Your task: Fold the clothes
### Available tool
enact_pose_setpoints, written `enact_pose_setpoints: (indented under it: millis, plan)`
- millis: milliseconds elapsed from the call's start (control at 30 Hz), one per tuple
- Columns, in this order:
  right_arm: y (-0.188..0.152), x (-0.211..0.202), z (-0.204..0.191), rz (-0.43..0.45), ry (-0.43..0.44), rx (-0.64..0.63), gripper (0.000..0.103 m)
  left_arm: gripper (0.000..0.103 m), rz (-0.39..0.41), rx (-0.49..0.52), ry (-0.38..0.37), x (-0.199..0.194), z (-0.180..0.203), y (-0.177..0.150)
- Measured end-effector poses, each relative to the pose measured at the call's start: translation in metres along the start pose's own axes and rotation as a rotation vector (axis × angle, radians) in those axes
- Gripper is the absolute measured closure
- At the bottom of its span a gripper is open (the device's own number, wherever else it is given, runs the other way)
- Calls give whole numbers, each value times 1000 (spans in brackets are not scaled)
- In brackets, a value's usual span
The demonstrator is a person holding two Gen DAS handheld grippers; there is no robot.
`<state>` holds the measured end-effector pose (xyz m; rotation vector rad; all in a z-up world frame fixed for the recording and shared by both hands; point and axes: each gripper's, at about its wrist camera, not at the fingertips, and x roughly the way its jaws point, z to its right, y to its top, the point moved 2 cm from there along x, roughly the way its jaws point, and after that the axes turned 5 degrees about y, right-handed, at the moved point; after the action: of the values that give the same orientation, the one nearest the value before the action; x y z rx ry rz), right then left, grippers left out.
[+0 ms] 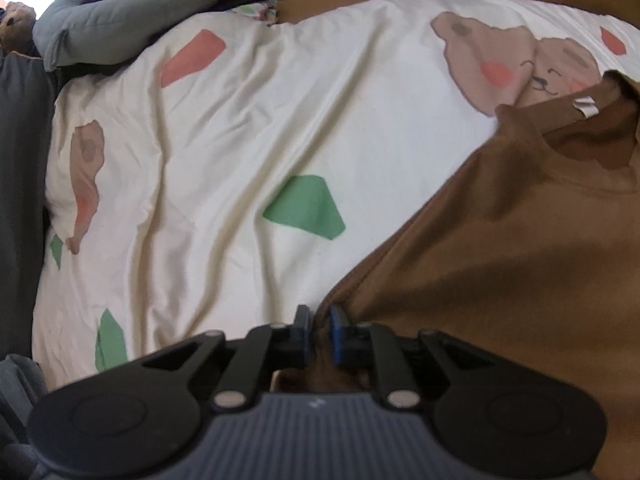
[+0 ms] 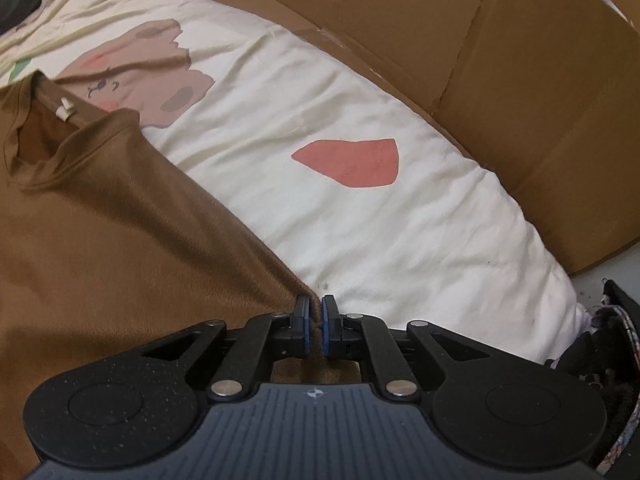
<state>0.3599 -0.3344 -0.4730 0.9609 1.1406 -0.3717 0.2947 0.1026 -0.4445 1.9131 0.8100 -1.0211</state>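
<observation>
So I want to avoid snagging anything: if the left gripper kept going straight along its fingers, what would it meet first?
Most likely the brown shirt itself: the left gripper has a fold of it between its pads already. Just past that edge lies the cream bedsheet, though depth is hard to judge.

The left gripper [image 1: 319, 318] points steeply downward, its black linkage arms drawn in and its blue-padded fingers [image 1: 335, 330] nearly together, with a narrow gap that pinches an edge of the brown T-shirt [image 1: 520, 248]. The right gripper [image 2: 315, 312] tilts down at a similar angle, its blue pads [image 2: 326, 320] almost touching and clamped on the opposite edge of that shirt.
</observation>
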Motion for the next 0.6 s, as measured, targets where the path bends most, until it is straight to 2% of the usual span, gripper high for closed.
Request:
enact_pose_setpoints:
  millis: [67, 267, 433, 467, 500, 600]
  plan:
    - [0, 1, 4, 3, 14, 8, 90, 89, 0, 6, -5, 1, -1, -1]
    - [5, 5, 16, -29, 89, 18, 87, 85, -1, -9, -48, 4, -7, -2]
    - [12, 9, 25, -83, 148, 57, 86, 82, 2, -16, -85, 7, -14, -4]
    - [12, 10, 25, -87, 150, 58, 86, 79, -2, -28, -91, 8, -17, -3]
    - [12, 10, 24, -89, 147, 54, 86, 75, -6, -34, -94, 9, -18, -3]
    - [12, 10, 19, -108, 153, 12, 87, 74, -16, -18, -88, 9, -16, -1]
